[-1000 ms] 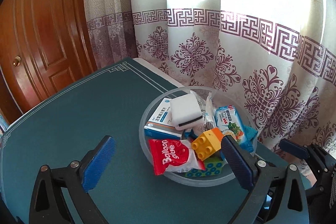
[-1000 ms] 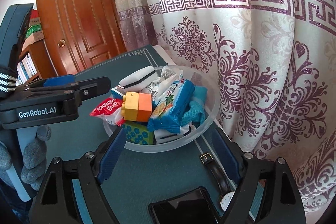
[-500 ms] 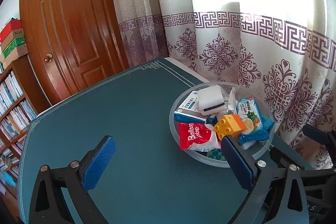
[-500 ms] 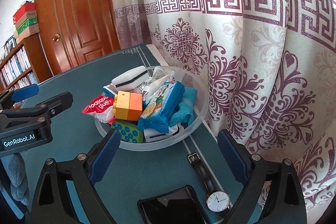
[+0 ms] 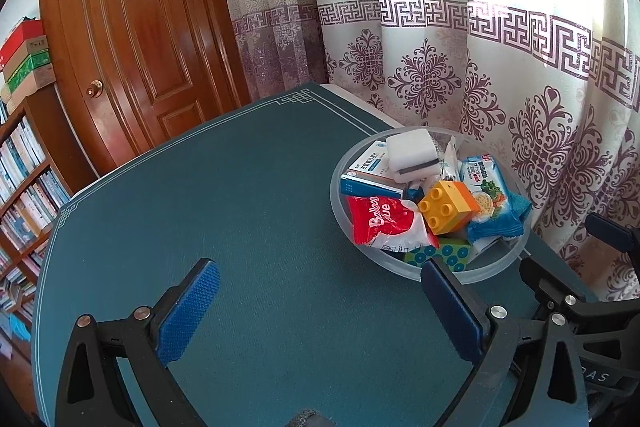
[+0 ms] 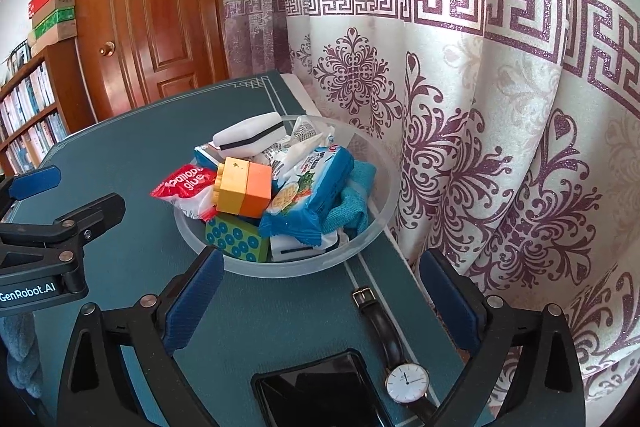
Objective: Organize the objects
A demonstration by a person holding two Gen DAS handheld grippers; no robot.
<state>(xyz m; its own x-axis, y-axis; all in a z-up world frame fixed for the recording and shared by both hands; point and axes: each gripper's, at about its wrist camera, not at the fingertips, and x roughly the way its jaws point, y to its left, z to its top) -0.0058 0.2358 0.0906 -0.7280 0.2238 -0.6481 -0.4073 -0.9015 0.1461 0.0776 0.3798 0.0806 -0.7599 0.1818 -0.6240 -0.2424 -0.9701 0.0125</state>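
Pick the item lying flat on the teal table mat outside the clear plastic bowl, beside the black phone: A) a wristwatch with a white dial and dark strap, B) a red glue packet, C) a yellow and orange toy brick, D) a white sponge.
A: the white-dialled wristwatch with a dark strap lies on the teal table mat next to the black phone, in front of the clear plastic bowl.

Black gripper frames, silver screws, blue ribbed fingers (image 5: pixel 188 311), "GenRobot.AI" label
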